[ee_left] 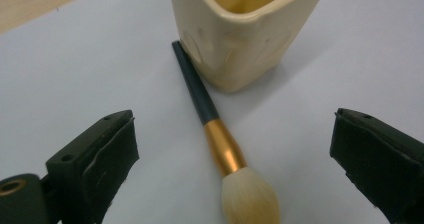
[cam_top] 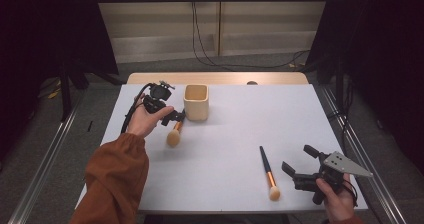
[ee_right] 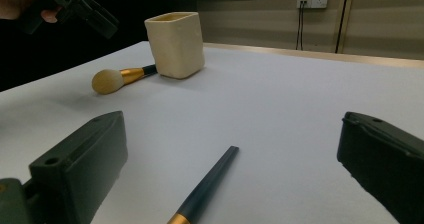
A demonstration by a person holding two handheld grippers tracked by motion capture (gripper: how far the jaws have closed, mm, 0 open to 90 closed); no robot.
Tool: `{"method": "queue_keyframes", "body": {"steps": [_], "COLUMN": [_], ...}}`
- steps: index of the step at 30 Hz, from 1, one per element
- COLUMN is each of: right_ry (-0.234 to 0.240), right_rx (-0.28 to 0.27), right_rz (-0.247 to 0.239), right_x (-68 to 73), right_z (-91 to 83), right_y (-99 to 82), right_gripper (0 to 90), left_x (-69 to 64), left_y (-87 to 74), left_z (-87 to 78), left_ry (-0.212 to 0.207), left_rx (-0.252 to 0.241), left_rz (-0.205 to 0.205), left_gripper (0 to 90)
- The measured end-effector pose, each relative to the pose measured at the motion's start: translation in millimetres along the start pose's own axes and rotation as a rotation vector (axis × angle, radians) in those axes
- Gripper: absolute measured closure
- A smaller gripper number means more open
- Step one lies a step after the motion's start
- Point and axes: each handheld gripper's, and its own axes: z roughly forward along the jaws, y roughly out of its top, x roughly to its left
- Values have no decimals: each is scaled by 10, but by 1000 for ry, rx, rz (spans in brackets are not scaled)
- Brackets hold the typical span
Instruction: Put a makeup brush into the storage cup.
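The big powder brush is lying flat on the white table just below the left gripper, between its wide-open jaws, its dark handle tip touching the cream cup ahead. The thin brush is lying just beside the right gripper, whose jaws are gaping apart with nothing in them, its handle pointing away between them.
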Motion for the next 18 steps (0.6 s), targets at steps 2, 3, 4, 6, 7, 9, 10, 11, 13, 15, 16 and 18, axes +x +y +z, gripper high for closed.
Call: {"method": "queue_keyframes", "body": {"steps": [2,3,4,6,7,9,10,11,13,15,16,18], "right_ry": [-1,-1,-1,0,2,7,12,12,14,15,15,16], "right_rx": [0,3,4,2,3,9,17,17,17,19,20,19], "right_rz": [4,2,3,1,0,4,5,6,1,1,2,2], "right_x": [-1,-5,-5,-3,-3,-3,-2,0,4,4,4,3], "right_z": [3,5,6,4,4,11,13,16,16,19,19,19], "right_y": [-2,-3,-3,-3,-4,-9,-12,-13,-13,-14,-14,-14], "right_gripper": [0,0,0,0,0,0,0,0,0,0,0,0], "left_x": [9,14,22,29,39,47,55,56,64,64,58,54], "left_y": [2,5,4,1,5,12,15,18,23,37,45,61], "left_z": [36,51,63,95,106,133,142,162,192,219,229,239], "left_ry": [2,7,11,31,36,31,34,44,31,33,36,34], "left_rx": [35,46,53,72,85,108,120,130,152,160,168,191], "left_rz": [-2,-4,-1,7,12,-7,-1,-6,-19,-13,-24,-20], "left_gripper": [48,52,54,66,66,67,66,66,74,78,78,71]}}
